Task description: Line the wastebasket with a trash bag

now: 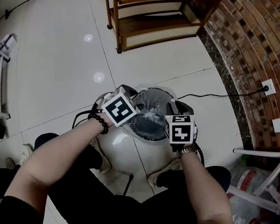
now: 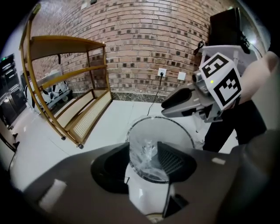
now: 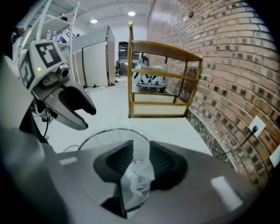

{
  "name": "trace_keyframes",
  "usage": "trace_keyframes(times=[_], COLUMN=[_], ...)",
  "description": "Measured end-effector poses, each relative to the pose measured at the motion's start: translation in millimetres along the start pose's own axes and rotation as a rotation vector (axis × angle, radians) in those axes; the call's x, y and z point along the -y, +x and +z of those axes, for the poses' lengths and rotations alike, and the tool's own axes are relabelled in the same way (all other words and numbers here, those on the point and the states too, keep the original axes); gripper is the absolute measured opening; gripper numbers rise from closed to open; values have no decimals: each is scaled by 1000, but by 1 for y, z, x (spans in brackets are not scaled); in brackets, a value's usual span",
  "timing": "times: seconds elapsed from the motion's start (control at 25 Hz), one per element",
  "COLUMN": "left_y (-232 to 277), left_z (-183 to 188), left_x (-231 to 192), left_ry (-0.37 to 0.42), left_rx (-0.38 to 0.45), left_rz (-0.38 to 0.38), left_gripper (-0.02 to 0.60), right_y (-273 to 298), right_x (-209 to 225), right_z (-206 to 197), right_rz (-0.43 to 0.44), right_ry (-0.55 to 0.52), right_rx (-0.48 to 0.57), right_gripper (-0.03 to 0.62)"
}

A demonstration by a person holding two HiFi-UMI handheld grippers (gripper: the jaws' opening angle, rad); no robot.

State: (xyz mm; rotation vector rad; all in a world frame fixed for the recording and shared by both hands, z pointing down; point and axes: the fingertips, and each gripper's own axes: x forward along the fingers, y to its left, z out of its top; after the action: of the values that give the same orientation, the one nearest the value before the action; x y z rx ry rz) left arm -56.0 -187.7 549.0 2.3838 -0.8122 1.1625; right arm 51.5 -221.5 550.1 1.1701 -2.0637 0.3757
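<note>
Left tongs [image 2: 143, 151] stand wide apart with nothing clamped; through the gap I look down into the basket's mouth. My right tongs [image 3: 141, 146] are set narrower but parted too, and clear film shows in the gap without the pads pinching it.

From my head camera the brick wall [image 1: 269, 46] runs from 1 to 4 o'clock and the wooden shelf [image 1: 152, 14] stands at 12. The white wastebasket [image 1: 119, 151] sits dead centre in front of my feet, with the left tongs at its 9 o'clock and the right at its 3. The trash bag [image 2: 148, 162] is inside it, bunched into a crumpled clear wad.

I judge the step in hand to be opening the bag's mouth; whether any hem is over the rim yet I cannot tell. Next, I think, each pair must pinch the film at opposite sides, then draw it outward and down over the rim. The film is thin and slippery, so the bite should be close to the hem.

The head view alone shows both tongs flanking the basket, but their marker cubes cover the jaws. Only the gripper views show the gaps. The left one catches the right tongs at 2 o'clock, and the right one catches the left tongs at 10 o'clock
</note>
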Motion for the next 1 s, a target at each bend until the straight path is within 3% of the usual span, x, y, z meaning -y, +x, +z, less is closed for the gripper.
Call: trace_keyframes(times=[0.2, 0.44, 0.72, 1.0], left_y=[-5, -7, 0, -3], left_z=[1, 1, 12, 32], left_x=[2, -4, -11, -29], left_ry=[49, 76, 133, 99], left_rx=[53, 74, 82, 116], left_rz=[1, 7, 18, 22], left_gripper=[129, 88, 28, 14], right_y=[24, 64, 108, 147], right_x=[-29, -48, -64, -84], right_z=[-7, -26, -58, -94], right_rz=[55, 121, 180, 229], right_ry=[-54, -58, 30, 96], right_rx=[-45, -139, -253, -357], right_gripper=[52, 6, 3, 3])
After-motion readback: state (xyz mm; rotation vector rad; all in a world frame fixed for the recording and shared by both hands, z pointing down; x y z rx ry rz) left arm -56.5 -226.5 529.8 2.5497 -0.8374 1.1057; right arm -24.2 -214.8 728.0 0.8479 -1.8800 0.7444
